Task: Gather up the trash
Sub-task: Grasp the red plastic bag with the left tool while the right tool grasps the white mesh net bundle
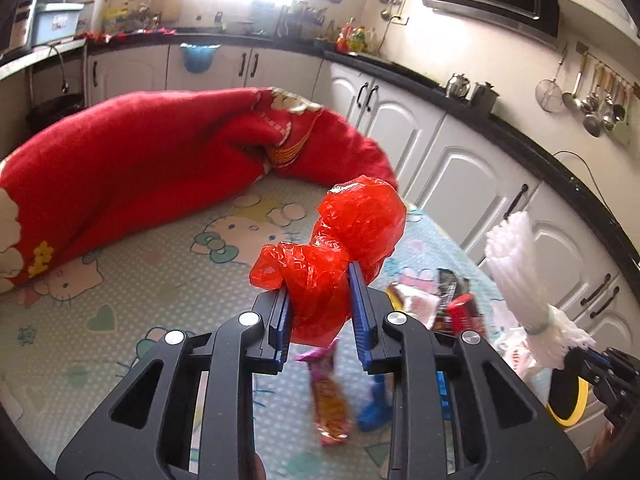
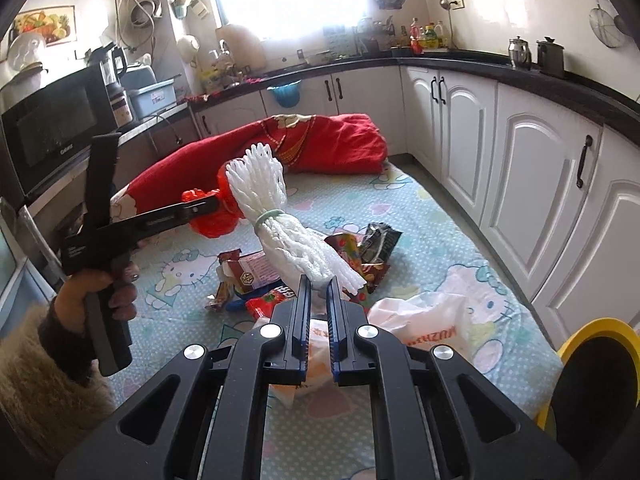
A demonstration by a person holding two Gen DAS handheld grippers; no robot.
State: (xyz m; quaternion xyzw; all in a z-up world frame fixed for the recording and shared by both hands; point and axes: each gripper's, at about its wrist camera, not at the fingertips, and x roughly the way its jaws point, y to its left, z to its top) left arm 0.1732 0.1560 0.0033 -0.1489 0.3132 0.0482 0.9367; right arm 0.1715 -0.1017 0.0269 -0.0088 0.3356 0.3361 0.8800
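Trash is held clear of the mat (image 2: 420,216): red plastic bag (image 1: 340,248) clamped in the left gripper (image 1: 320,312), white foam netting (image 2: 276,220) pinched in the right gripper (image 2: 318,304), presumably for the yellow-rimmed bin (image 2: 592,328). Wrappers (image 2: 360,252) are left on the mat.

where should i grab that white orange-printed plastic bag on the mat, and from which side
Both grippers are full now, so free one first. On the white plastic bag, pinch the raised crumpled fold at its top, above the orange print, coming from above with the jaws across the ridge. It lies slack and flat on the mat, so its edges offer little to grip. The yellow-rimmed bin stands beside it.
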